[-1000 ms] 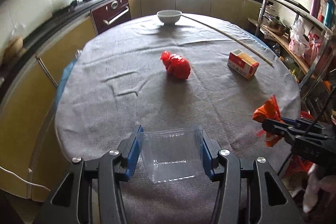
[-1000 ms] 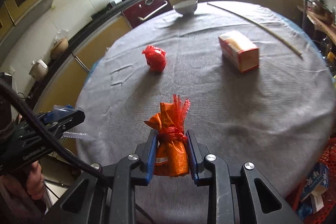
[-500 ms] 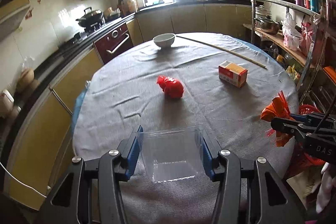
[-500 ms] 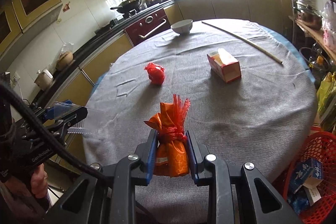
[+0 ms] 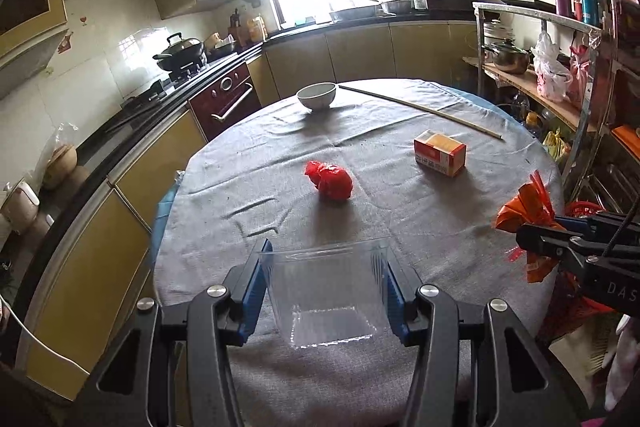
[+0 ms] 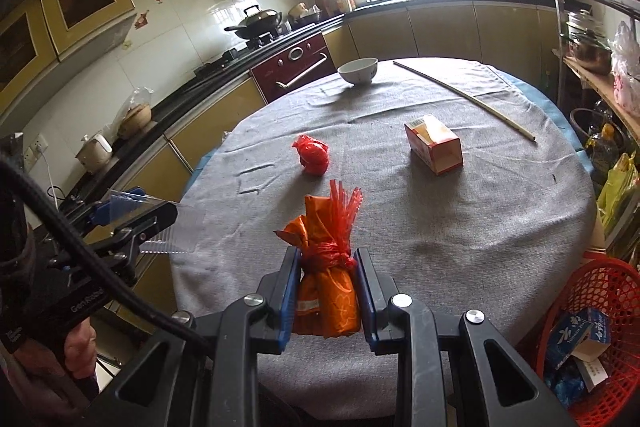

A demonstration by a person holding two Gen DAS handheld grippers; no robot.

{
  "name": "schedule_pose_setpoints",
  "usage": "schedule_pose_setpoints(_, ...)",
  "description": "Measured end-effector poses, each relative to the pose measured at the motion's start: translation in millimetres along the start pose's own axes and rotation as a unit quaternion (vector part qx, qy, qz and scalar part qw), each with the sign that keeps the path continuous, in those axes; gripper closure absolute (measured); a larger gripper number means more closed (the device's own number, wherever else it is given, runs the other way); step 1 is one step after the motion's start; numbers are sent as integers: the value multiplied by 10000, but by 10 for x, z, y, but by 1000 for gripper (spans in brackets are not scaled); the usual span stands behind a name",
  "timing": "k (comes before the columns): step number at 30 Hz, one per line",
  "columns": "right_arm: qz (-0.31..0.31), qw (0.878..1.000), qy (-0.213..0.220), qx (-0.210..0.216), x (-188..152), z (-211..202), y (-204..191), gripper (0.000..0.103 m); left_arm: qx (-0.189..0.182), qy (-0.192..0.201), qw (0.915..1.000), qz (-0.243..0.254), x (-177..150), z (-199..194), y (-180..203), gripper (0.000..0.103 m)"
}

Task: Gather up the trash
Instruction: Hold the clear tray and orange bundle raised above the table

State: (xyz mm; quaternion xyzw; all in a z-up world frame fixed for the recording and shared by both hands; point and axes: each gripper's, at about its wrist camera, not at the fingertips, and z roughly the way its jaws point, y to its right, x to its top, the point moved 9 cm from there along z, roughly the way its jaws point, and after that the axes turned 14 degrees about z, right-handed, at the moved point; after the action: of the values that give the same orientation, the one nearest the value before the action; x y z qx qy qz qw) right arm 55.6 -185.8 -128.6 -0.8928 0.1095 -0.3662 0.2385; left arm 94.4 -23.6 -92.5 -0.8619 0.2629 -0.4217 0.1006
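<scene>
The left hand-held gripper (image 5: 326, 293) is pointing forward and downward, its two blue-padded fingers (image 5: 256, 291) standing partly apart and pressing on the two sides of a clear plastic tub (image 5: 324, 295). In the right wrist view the same gripper is showing side-on at the left edge, with a black cable (image 6: 80, 251) running across it and the person's hand (image 6: 76, 347) wrapping around its grip.

The right hand-held gripper (image 6: 326, 291) is also tilting downward, its blue fingers (image 6: 289, 291) squeezing close together on an orange packet (image 6: 326, 295) that is standing upright between them. From the left wrist view it is reaching in from the right edge.
</scene>
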Motion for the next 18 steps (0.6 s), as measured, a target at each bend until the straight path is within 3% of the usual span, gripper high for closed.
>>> schedule_pose_setpoints(18, 106, 9995, 164, 243, -55, -280, -30, 74, 285, 367, 9987, 210, 132, -355, 39, 48)
